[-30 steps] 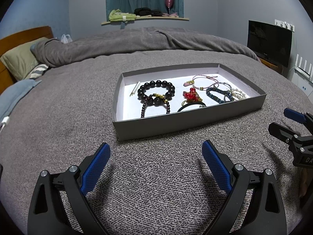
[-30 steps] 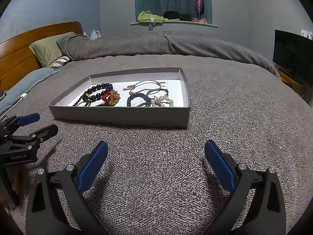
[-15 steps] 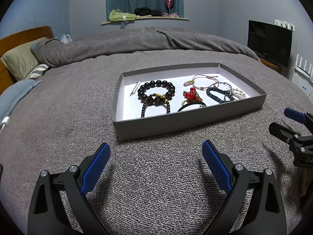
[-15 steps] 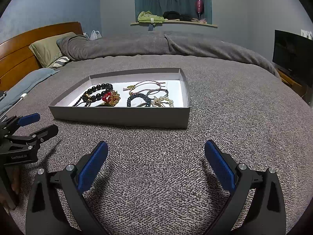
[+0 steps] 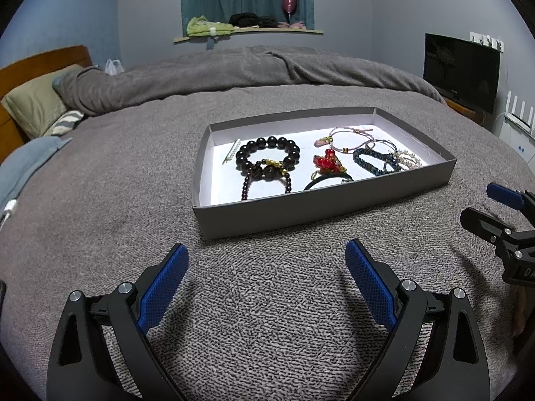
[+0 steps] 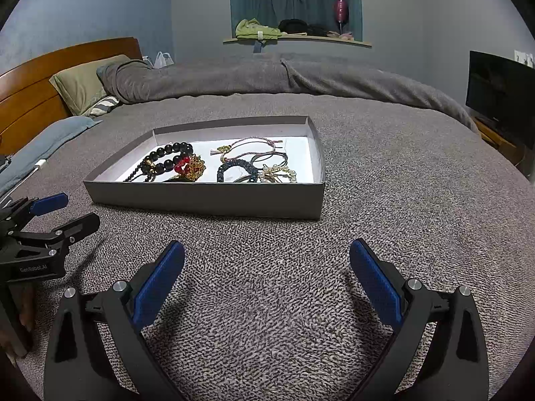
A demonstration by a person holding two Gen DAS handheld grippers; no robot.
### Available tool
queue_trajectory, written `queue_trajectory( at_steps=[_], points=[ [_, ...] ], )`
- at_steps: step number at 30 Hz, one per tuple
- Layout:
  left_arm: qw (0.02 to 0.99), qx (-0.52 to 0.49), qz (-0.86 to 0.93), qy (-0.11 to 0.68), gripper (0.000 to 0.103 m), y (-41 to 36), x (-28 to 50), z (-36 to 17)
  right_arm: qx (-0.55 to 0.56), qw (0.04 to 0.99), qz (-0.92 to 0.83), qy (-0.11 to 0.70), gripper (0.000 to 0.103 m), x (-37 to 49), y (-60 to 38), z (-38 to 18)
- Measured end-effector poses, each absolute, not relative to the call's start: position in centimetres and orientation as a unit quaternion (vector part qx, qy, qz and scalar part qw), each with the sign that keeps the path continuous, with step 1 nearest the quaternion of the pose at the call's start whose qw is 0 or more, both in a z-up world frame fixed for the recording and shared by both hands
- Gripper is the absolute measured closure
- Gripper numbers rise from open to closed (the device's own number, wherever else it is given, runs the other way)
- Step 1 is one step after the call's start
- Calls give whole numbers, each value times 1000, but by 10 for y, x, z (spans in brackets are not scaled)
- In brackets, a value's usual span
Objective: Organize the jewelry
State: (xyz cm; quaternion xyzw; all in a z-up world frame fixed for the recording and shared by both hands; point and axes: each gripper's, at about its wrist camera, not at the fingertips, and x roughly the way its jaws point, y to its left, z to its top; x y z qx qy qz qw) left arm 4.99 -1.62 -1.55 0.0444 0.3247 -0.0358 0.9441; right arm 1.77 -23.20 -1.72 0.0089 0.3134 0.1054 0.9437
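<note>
A shallow grey box [image 5: 301, 209] [image 6: 207, 198] with a white floor lies on the grey bed. In it lie a black bead bracelet [image 5: 267, 157] [image 6: 170, 153], a red and gold charm [image 5: 329, 163] [image 6: 190, 165], a pink cord bracelet [image 5: 351, 137] [image 6: 249, 148], a dark blue beaded bracelet [image 5: 374, 162] [image 6: 235, 170] and a pearl piece [image 5: 409, 160] [image 6: 277, 173]. My left gripper [image 5: 265, 275] [image 6: 63, 212] is open and empty, short of the box's near wall. My right gripper [image 6: 267, 275] [image 5: 485, 207] is open and empty beside it.
The grey blanket [image 5: 234, 70] is bunched along the far side of the bed. Pillows [image 5: 36, 100] and a wooden headboard [image 6: 40, 77] are at the left. A black TV [image 5: 461, 70] stands at the right. A window sill [image 6: 294, 38] holds clothes.
</note>
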Motion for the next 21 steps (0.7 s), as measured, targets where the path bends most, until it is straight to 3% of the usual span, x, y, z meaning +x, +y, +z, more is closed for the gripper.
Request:
queue_trajectory(
  at_steps=[21],
  points=[
    [941,43,-41,333,9,-16,52,-17,9,944,106,314,5,18,-232,-17]
  ],
)
